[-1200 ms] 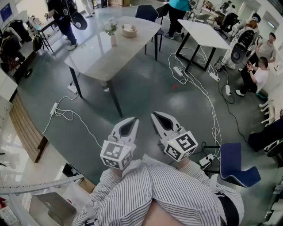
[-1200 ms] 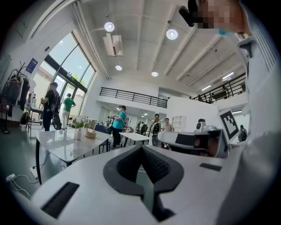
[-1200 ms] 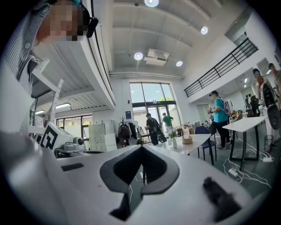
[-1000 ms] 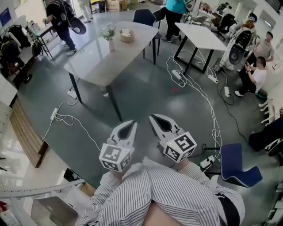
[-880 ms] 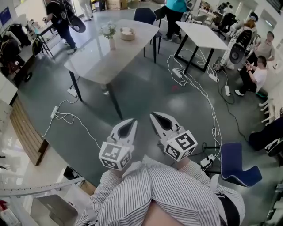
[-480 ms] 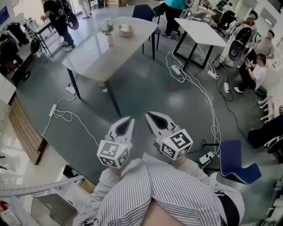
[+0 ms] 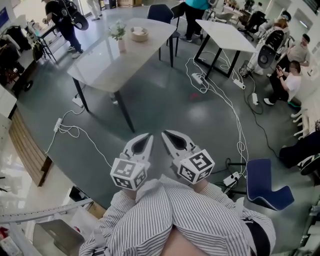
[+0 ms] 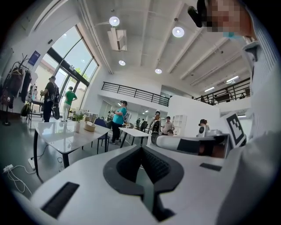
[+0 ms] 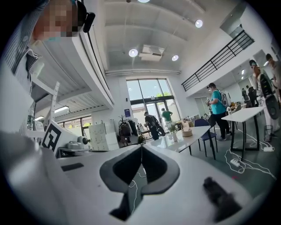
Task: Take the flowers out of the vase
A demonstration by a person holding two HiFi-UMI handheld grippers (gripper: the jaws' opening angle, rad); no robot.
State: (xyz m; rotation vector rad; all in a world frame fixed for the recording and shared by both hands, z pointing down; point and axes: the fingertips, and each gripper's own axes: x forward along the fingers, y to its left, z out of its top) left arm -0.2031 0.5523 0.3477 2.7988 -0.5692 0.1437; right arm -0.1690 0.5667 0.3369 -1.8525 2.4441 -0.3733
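Note:
A small white vase (image 7: 121,46) with pale flowers (image 7: 119,31) stands at the far end of a long grey table (image 7: 112,65), beside a tan bowl (image 7: 139,34). Both grippers are held close to my striped shirt, far from the table and side by side. The left gripper (image 7: 148,135) is shut and holds nothing. The right gripper (image 7: 164,133) is also shut and empty. The left gripper view shows the flowers (image 8: 78,117) small and distant past its shut tips (image 8: 141,147). The right gripper view shows them (image 9: 174,128) beyond its own closed tips (image 9: 141,146).
White cables (image 7: 222,97) and power strips run across the grey floor between me and a white table (image 7: 227,35). A blue chair (image 7: 265,185) stands at my right and another (image 7: 160,12) at the grey table's far end. People sit at the right (image 7: 295,55) and stand at the back.
The two grippers have drawn closer together, the right one shifting left. The table with the vase sits slightly further left and up in the head view.

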